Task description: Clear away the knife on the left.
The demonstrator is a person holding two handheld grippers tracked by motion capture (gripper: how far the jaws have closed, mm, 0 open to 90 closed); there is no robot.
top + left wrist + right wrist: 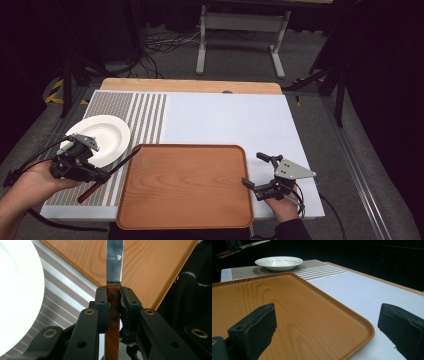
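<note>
Left tool point(107, 173) clamps the wooden-handled knife point(114, 270) beside the plate point(102, 135); right tool point(256, 172) gapes wide, empty, at the tray point(185, 185).

Tray point(185, 187) at the near middle of the table point(235, 120), plate point(102, 137) on the placemat point(125, 107) to its left, knife point(107, 172) between plate and tray, left gripper point(107, 175) on it, right gripper point(254, 172) just right of the tray

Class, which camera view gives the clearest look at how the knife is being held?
The left gripper view: the left claw is shut on the knife at its riveted wooden handle. The high view shows the whole knife small, angled toward the tray. The right gripper view catches it far off, dimly.
</note>
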